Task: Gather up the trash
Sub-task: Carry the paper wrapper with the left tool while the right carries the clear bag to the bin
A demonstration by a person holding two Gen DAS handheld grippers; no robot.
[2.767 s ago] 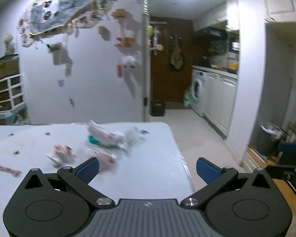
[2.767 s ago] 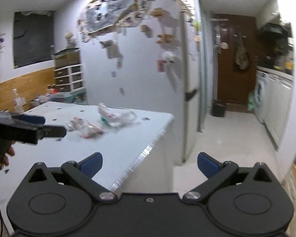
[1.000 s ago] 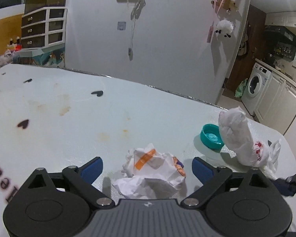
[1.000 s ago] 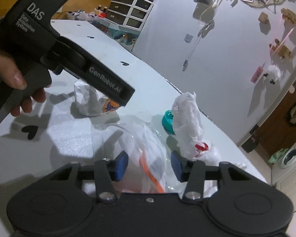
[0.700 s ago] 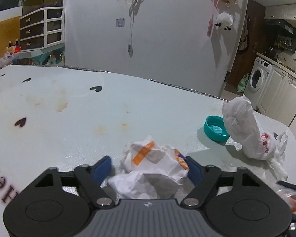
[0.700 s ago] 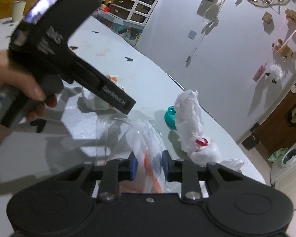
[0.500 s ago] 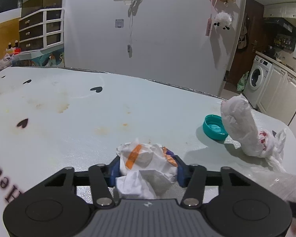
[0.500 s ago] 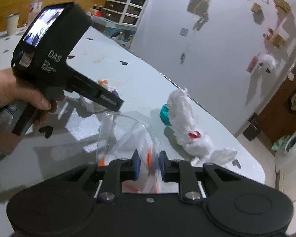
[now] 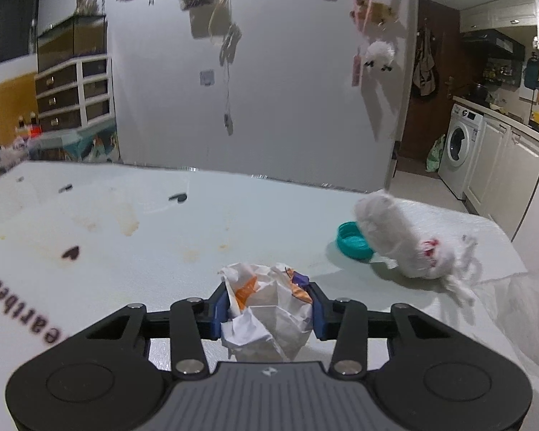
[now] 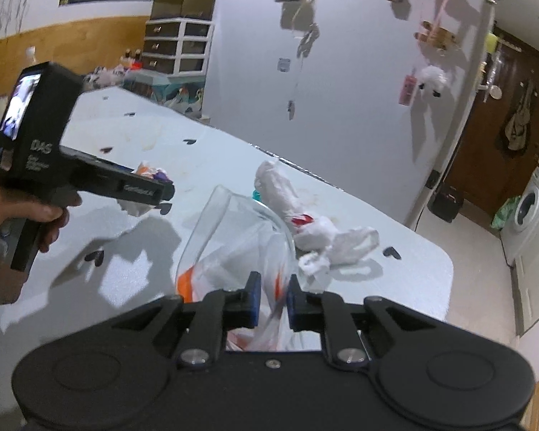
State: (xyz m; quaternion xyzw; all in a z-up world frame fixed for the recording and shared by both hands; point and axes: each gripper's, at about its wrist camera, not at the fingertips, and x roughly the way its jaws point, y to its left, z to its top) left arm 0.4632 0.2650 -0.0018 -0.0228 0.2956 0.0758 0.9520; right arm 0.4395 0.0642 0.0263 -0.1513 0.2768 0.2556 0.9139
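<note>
My left gripper [image 9: 267, 307] is shut on a crumpled paper wrapper [image 9: 269, 309] with orange and purple print and holds it just above the white table [image 9: 125, 251]. In the right wrist view the left gripper [image 10: 161, 194] shows at left with the wrapper [image 10: 145, 172] in it. My right gripper [image 10: 272, 300] is shut on the rim of a clear plastic bag [image 10: 233, 244], held open above the table. A white wadded plastic bag [image 9: 402, 242] with red marks lies on the table; it also shows in the right wrist view [image 10: 298, 208]. A teal lid [image 9: 352, 240] lies beside it.
The table's right edge [image 10: 445, 269] drops to the floor. A white wall [image 9: 269, 89] with hanging decorations stands behind the table. A washing machine [image 9: 461, 143] and cabinets stand at far right. Drawers [image 9: 75, 93] stand at far left.
My left gripper has closed on the paper wrapper and lifted it slightly. My right gripper has closed on the clear bag and raised it, so its mouth stands open.
</note>
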